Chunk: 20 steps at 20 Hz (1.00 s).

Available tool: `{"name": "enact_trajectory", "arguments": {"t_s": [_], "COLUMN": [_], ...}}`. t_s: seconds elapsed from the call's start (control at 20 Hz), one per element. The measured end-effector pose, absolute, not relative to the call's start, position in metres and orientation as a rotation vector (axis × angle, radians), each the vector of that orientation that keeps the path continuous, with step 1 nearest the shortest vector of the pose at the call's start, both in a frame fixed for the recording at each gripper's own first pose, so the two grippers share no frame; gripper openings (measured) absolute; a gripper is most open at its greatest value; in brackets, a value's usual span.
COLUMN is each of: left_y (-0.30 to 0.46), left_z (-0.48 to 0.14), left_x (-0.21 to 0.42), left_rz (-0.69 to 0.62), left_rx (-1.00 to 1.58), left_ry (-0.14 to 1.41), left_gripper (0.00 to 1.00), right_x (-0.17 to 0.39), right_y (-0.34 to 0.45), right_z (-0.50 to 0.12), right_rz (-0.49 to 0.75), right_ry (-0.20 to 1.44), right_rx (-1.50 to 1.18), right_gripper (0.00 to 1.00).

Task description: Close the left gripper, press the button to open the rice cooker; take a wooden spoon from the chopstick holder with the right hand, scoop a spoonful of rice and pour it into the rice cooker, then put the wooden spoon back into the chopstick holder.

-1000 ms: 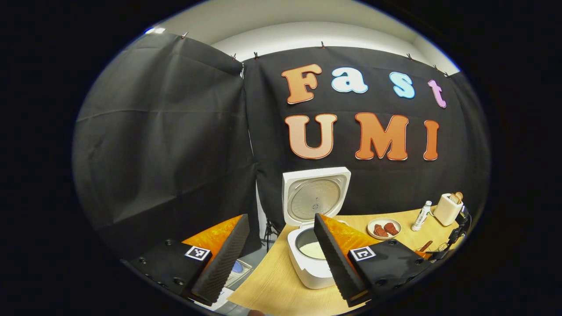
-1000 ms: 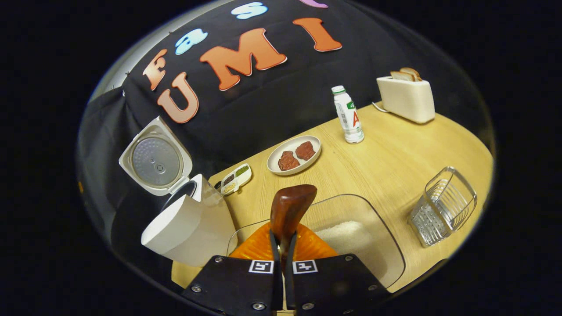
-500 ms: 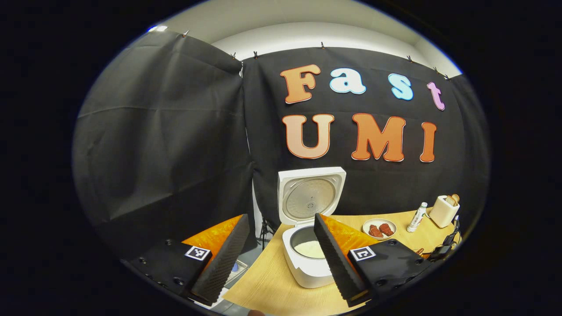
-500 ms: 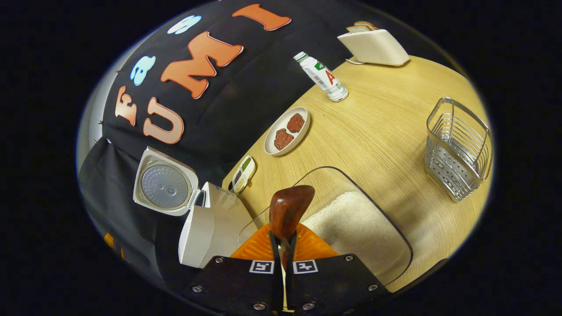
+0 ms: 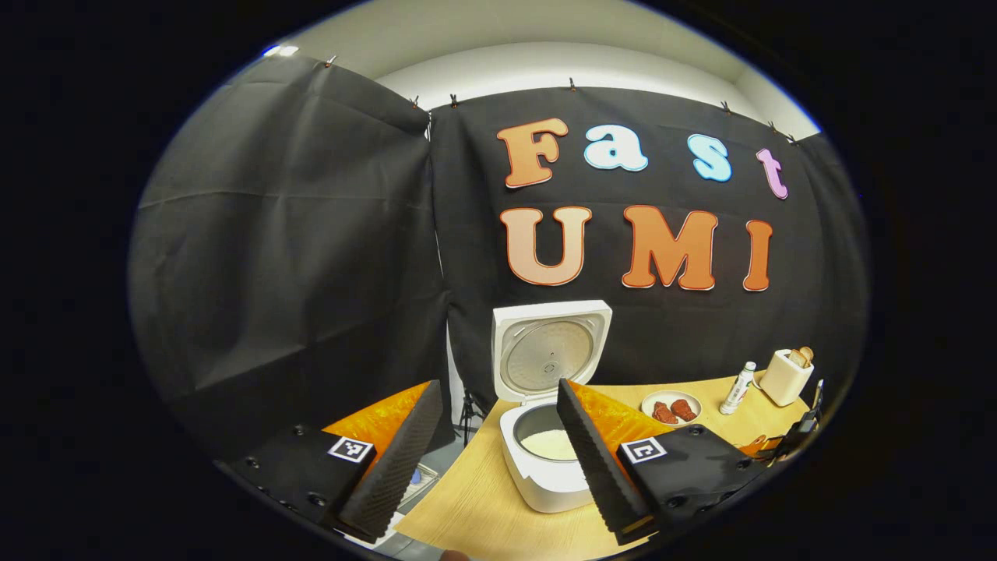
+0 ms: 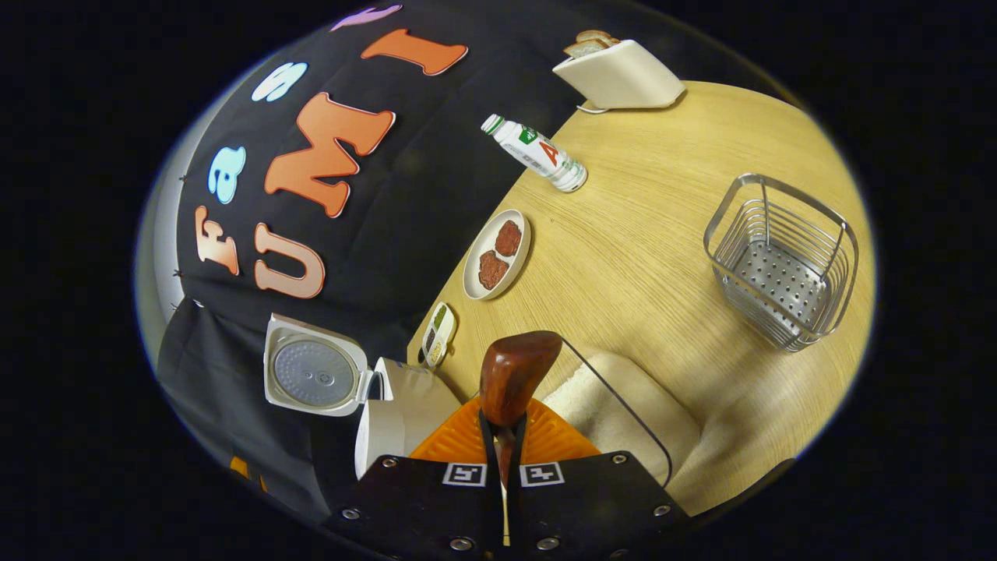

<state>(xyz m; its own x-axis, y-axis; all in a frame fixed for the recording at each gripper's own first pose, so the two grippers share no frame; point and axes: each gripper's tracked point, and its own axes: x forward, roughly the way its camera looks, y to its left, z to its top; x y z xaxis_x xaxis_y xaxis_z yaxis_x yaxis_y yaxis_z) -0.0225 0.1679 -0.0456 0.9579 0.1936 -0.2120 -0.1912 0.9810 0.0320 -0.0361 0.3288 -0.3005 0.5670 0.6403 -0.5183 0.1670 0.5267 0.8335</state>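
The wooden spoon (image 6: 514,378) is pinched by the right gripper (image 6: 502,448), bowl pointed forward over the rice container (image 6: 623,405); the left gripper (image 5: 498,460) is held spread before the open rice cooker (image 5: 545,460).

Glossy wooden spoon (image 6: 514,374) — wire holder (image 6: 781,265)

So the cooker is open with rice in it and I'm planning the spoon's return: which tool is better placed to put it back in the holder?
Right. The right tool is shut on the wooden spoon, and the metal chopstick holder lies ahead of it. The left tool is open, near the rice cooker.
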Motion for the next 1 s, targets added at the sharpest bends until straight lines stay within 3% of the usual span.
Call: {"name": "enact_trajectory", "arguments": {"t_s": [1.0], "left_y": [0.173], "left_z": [-0.045], "left_x": [-0.008], "left_rz": [0.21], "left_rx": [0.004], "left_ry": [0.198], "left_gripper": [1.0], "right_x": [0.011], "right_y": [0.37], "right_z": [-0.205], "right_rz": [0.429], "right_ry": [0.94], "right_rx": [1.221], "right_gripper": [0.02]}}
